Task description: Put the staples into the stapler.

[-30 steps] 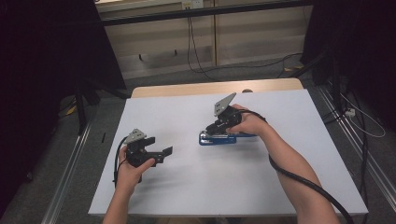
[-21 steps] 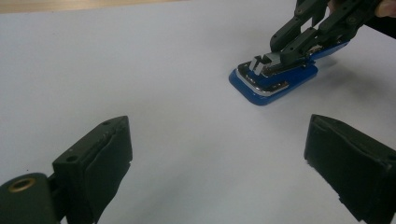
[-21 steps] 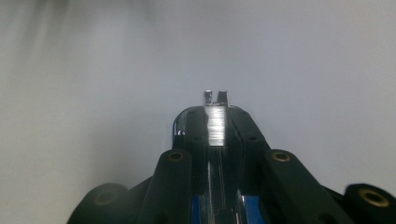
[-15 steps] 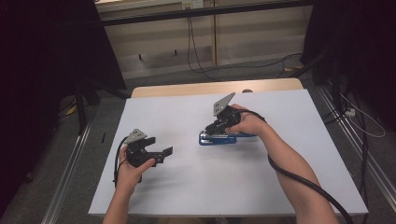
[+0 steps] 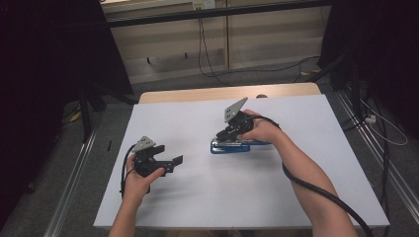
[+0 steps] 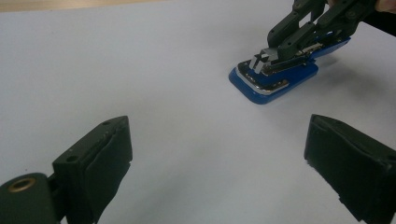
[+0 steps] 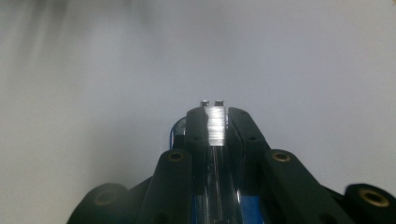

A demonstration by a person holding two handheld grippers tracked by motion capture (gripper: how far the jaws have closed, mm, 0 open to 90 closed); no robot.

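The right gripper (image 5: 228, 134) is clamped on the shiny metal upper arm of a blue stapler with a flat blue plastic base (image 5: 230, 146); in the right gripper view its two black jaws press against either side of that bright metal strip (image 7: 215, 126), with blue plastic showing below between them. From the left gripper view the same grip shows from farther off: the right gripper (image 6: 285, 46) comes down at a slant onto the raised metal top, while the stapler's blue base (image 6: 273, 79) lies flat on the white tabletop (image 6: 163, 93). In the high view the stapler sits a little right of the middle of the table, its length running roughly left to right, under the person's right hand (image 5: 259, 129), and a black cable (image 5: 316, 190) trails back along the right forearm. The left gripper (image 5: 173, 162) is well apart from the stapler, toward the table's near left, held in the left hand (image 5: 141, 175); its jaws stand wide apart with nothing between them, and they point across the white surface toward the stapler.
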